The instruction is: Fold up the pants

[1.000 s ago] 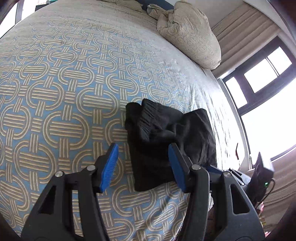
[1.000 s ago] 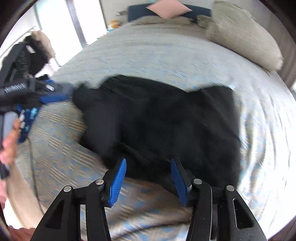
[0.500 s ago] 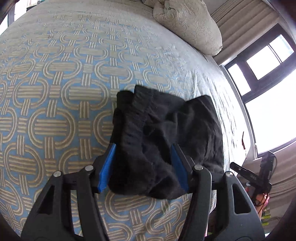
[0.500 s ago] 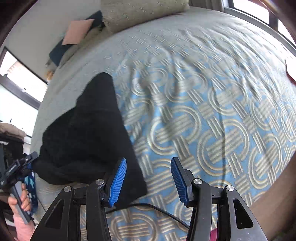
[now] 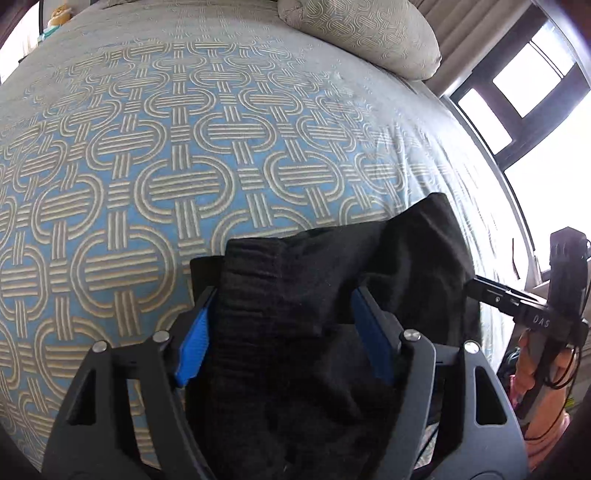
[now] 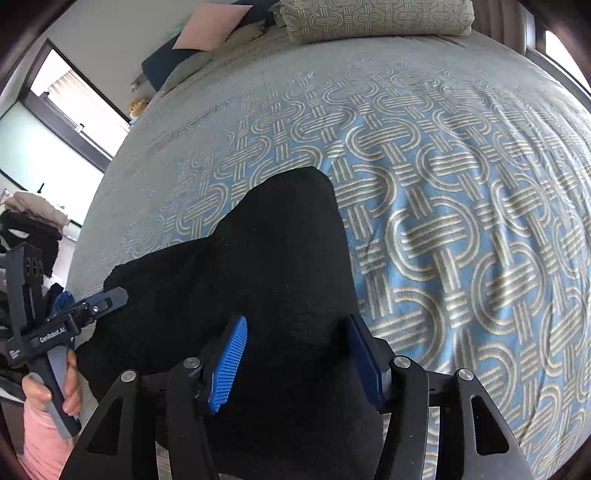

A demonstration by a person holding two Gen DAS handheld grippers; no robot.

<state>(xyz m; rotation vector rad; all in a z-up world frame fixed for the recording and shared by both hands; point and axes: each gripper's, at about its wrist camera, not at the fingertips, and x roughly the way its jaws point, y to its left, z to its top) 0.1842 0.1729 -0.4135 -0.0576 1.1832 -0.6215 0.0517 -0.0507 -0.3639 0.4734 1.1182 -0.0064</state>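
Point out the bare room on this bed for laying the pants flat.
Free: the wide patterned bedspread between the black pants and the pillow. Crowded: the near edge, where both opening grippers, left and right, straddle the bundle.

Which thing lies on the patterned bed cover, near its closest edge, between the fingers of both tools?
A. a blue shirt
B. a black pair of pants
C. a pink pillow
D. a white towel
B: the black pants lie bunched on the bed cover, and the cloth shows between the blue fingers in both wrist views.
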